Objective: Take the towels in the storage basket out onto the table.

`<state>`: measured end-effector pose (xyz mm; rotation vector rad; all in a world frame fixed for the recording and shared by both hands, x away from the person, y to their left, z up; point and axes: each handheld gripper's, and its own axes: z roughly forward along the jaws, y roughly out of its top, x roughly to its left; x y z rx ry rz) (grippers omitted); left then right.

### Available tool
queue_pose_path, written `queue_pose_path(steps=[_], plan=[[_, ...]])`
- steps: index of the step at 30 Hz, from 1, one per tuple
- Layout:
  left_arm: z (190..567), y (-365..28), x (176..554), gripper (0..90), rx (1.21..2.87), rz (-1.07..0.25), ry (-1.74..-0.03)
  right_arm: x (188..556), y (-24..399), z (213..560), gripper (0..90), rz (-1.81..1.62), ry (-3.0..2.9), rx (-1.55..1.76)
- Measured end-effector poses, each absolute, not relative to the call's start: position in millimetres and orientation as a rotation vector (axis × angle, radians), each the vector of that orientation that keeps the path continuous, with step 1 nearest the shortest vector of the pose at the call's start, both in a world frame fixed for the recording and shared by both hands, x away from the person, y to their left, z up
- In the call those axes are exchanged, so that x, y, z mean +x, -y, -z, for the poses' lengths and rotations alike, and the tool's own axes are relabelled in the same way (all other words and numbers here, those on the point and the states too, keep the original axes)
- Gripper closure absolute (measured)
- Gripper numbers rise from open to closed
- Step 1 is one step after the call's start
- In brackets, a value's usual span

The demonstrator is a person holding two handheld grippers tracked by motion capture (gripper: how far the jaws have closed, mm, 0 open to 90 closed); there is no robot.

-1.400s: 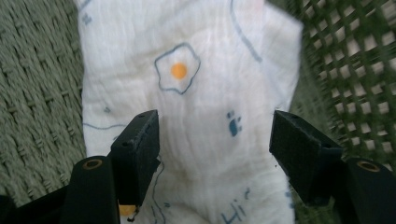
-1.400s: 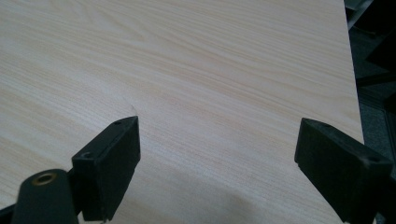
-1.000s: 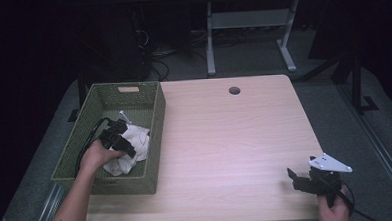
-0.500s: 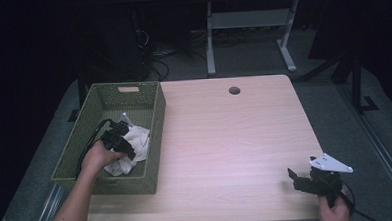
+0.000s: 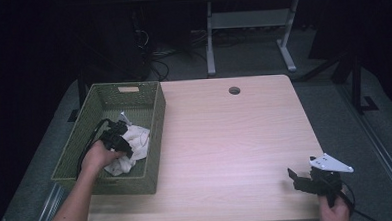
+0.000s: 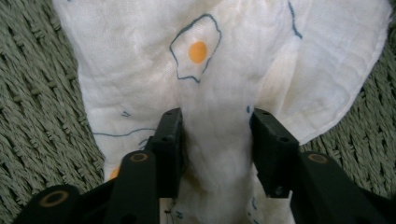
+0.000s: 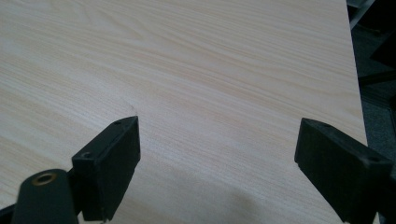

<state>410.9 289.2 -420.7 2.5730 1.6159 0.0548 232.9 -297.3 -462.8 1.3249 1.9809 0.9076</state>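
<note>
A white cloth (image 5: 134,144) printed with fried eggs lies crumpled in a green woven basket (image 5: 156,142) at the table's left side. My left gripper (image 5: 119,136) reaches down into the basket. In the left gripper view its jaws stand on either side of a raised fold of the cloth (image 6: 210,65), with the left gripper (image 6: 215,140) shut on that fold. My right gripper (image 5: 294,178) rests low over the table's near right corner, far from the basket. In its own view the right gripper (image 7: 217,154) is wide open over bare wood.
The light wooden table (image 5: 225,139) has a round cable hole (image 5: 234,91) near its far edge. The basket floor (image 6: 42,121) shows around the cloth. Beyond the table a white desk frame (image 5: 250,28) and cables stand on the dark floor.
</note>
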Motion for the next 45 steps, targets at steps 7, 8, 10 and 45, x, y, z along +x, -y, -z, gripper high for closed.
queue_pose_path(steps=[7, 8, 10, 45], plan=[[420, -287, 411, 68.6, 2.588, -0.035, -1.593, 232, 296, 463, 13.9, -0.907, -1.981, 1.327], [419, -288, 411, 69.5, 2.584, -0.03, -1.591, 232, 296, 462, 13.9, -0.908, -1.979, 1.324], [418, -289, 410, 70.9, 2.572, -0.021, -1.585, 232, 296, 462, 13.9, -0.907, -1.979, 1.33], [325, -333, 381, 71.3, 2.045, 0.094, -1.409, 228, 297, 457, 13.9, -0.9, -1.944, 1.327]])
